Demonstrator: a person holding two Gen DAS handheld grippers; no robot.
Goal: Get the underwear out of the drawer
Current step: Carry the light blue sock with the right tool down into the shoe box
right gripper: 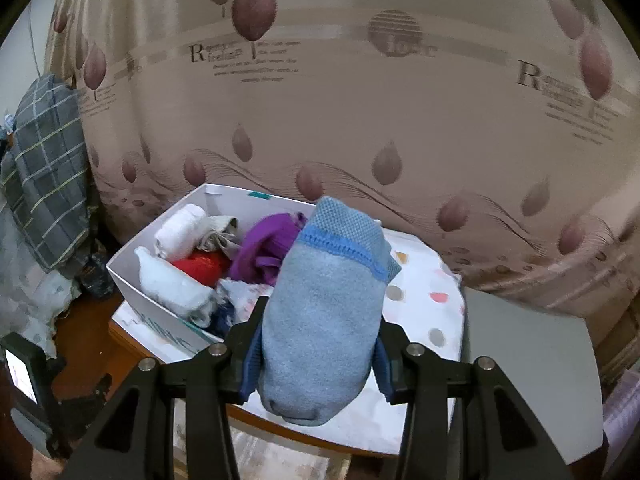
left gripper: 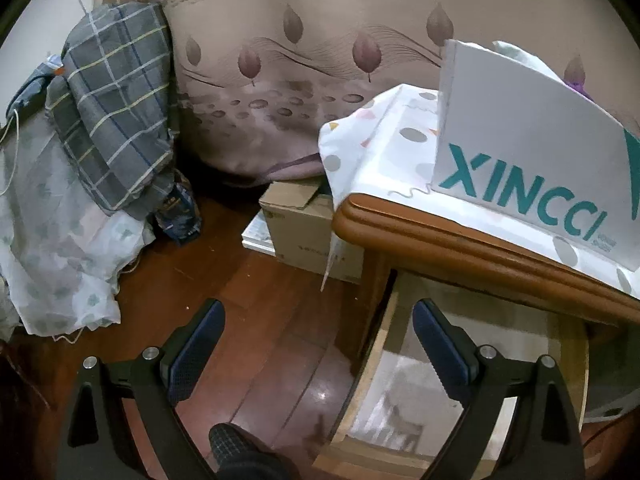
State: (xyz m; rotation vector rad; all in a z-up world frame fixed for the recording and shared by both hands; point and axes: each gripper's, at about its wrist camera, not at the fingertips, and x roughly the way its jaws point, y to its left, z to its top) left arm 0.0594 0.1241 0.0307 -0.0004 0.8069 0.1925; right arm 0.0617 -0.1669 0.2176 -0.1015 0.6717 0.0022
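My right gripper (right gripper: 320, 332) is shut on a rolled light-blue underwear (right gripper: 328, 280) with a brighter blue band, held up above the nightstand top (right gripper: 424, 320). Behind it stands a white box (right gripper: 132, 268) holding several rolled garments in white, red and purple. My left gripper (left gripper: 318, 344) is open with nothing between its fingers, hanging over the floor beside the open wooden drawer (left gripper: 372, 360). The drawer's pale lined inside (left gripper: 460, 392) shows under the nightstand's edge (left gripper: 440, 248). The same white box (left gripper: 528, 152), printed XINCCI, stands on the top.
A cardboard box (left gripper: 308, 232) sits on the wooden floor (left gripper: 256, 340) left of the nightstand. A plaid cloth (left gripper: 116, 108) hangs over pale bedding at far left. A leaf-print curtain (left gripper: 300, 80) fills the back. A dotted white cloth (right gripper: 420, 308) covers the nightstand top.
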